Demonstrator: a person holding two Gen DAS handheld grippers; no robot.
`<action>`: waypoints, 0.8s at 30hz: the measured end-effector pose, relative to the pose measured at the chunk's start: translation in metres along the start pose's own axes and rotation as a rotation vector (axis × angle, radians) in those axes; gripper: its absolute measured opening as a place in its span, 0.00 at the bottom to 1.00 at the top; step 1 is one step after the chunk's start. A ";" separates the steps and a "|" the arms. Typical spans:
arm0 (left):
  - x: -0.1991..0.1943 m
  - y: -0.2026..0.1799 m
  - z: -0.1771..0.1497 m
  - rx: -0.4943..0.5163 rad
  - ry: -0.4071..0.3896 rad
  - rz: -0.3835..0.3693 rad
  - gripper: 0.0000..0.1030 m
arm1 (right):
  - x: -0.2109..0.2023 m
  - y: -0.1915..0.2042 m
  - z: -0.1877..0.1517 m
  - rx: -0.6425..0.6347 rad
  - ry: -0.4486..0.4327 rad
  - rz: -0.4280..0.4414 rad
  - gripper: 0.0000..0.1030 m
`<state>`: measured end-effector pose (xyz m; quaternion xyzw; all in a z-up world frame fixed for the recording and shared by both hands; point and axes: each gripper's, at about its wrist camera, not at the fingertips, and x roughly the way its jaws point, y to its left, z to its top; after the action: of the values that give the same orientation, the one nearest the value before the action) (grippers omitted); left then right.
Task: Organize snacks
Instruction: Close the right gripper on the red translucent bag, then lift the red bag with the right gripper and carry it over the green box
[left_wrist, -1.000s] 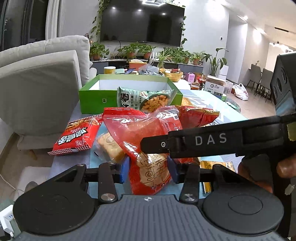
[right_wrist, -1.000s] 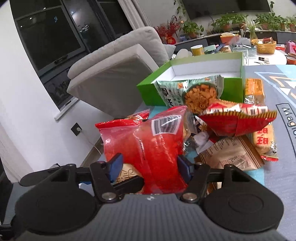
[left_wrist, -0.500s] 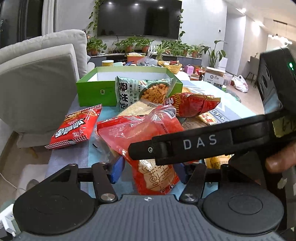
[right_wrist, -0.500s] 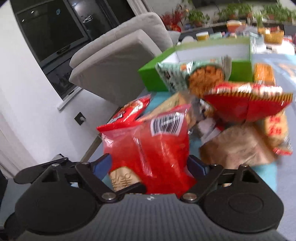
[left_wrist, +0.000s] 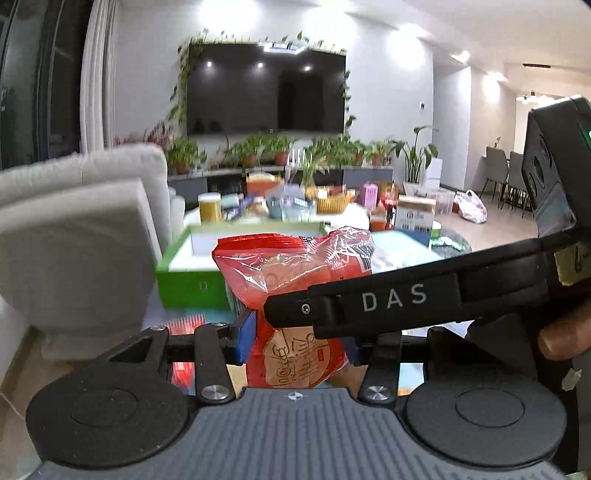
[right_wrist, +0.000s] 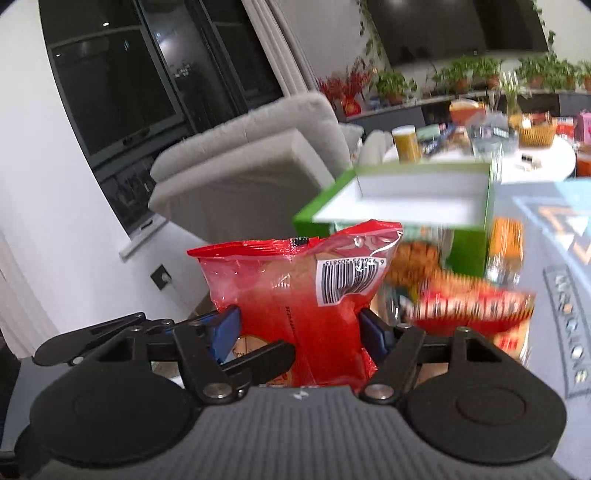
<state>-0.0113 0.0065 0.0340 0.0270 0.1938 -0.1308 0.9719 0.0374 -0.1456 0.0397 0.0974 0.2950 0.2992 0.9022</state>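
Both grippers, left (left_wrist: 297, 341) and right (right_wrist: 299, 332), clamp 1 red bag (right_wrist: 295, 288) held above the worktop; the green box (right_wrist: 402, 203) looks empty, though blurred, and several snacks (right_wrist: 469, 302) lie outside it

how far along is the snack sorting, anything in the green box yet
Done: nothing visible; the green box shows only bare white floor inside. In hand: the red snack bag, clamped between the left gripper and the right gripper, raised in front of the box. Left: the blurred packets piled before the box.
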 end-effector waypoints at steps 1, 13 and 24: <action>0.000 0.000 0.005 0.002 -0.009 0.000 0.42 | -0.001 0.000 0.006 -0.001 -0.009 0.000 0.44; 0.027 0.003 0.062 0.050 -0.059 0.011 0.43 | 0.008 -0.015 0.054 0.092 -0.063 -0.023 0.44; 0.067 0.021 0.089 0.082 -0.067 0.044 0.43 | 0.037 -0.028 0.082 0.161 -0.098 -0.024 0.44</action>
<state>0.0872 0.0007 0.0905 0.0667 0.1549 -0.1183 0.9785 0.1232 -0.1453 0.0786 0.1808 0.2745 0.2586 0.9083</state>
